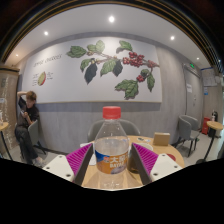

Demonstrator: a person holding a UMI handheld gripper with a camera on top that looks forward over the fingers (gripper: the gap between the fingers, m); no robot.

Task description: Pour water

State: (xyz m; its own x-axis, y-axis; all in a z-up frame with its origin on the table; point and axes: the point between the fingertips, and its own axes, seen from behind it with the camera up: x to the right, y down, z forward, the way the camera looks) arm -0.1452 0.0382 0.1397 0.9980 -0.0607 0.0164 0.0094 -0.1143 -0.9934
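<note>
A clear plastic water bottle (pixel 111 148) with a red cap and an orange-and-blue label stands upright between my gripper's (pixel 112 158) two fingers. The magenta pads (pixel 80 160) lie against its sides left and right, so the fingers are shut on it. The bottle's lower part is hidden below the fingers. Behind it lies a wooden table (pixel 160 172). No cup or other vessel for water shows in view.
A small cardboard box (pixel 161 139) sits on the table beyond the right finger. A person (pixel 25 118) sits at the far left by the wall. Grey armchairs (pixel 185 130) stand at the right. A wall with a large leaf mural (pixel 110 62) closes the back.
</note>
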